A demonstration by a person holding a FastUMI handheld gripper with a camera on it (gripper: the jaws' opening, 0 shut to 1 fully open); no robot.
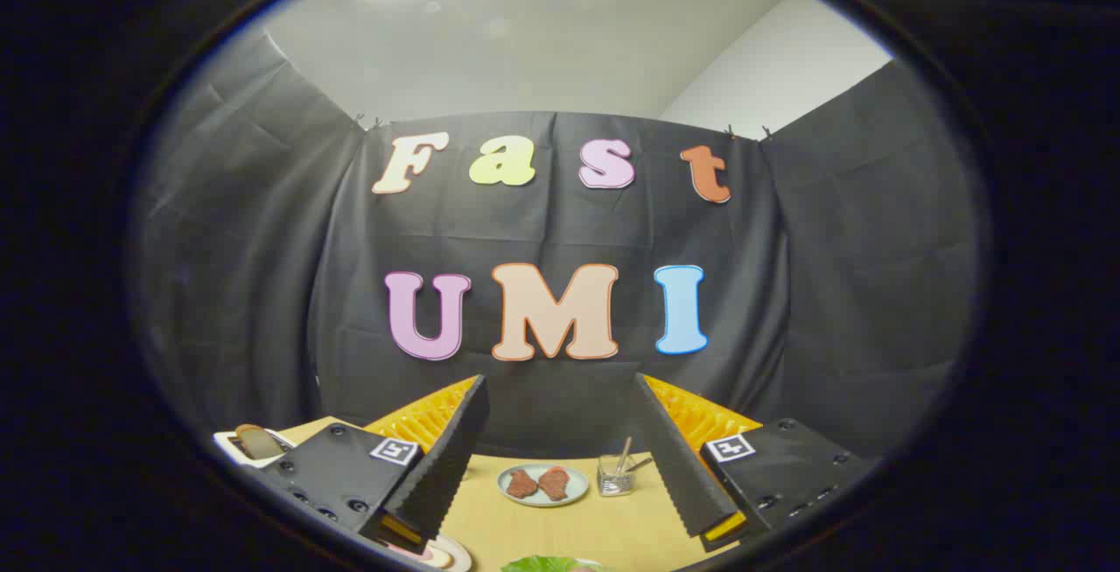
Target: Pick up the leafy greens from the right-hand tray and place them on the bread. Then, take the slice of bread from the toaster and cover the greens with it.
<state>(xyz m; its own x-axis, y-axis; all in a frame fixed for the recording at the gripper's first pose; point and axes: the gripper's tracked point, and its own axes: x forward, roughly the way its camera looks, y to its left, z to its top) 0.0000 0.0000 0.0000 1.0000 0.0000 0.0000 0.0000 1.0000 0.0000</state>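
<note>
My gripper (560, 441) stands open high above the wooden table (612, 528), its two black ridged fingers (446, 458) spread wide with nothing between them. A bit of leafy greens (547, 564) peeks up at the near edge of the table, below the gap between the fingers. Beyond the left finger stands a white toaster (249, 447) with a slice of brown bread (255, 439) sticking out of it. Under the left finger's tip shows the rim of a light plate (451, 554); what lies on it is hidden.
Ahead between the fingers a pale plate (544, 495) carries two reddish-brown meat pieces (538, 483). Just right of it stands a small clear glass (616, 476) with a utensil in it. The black cloth wall rises right behind the table.
</note>
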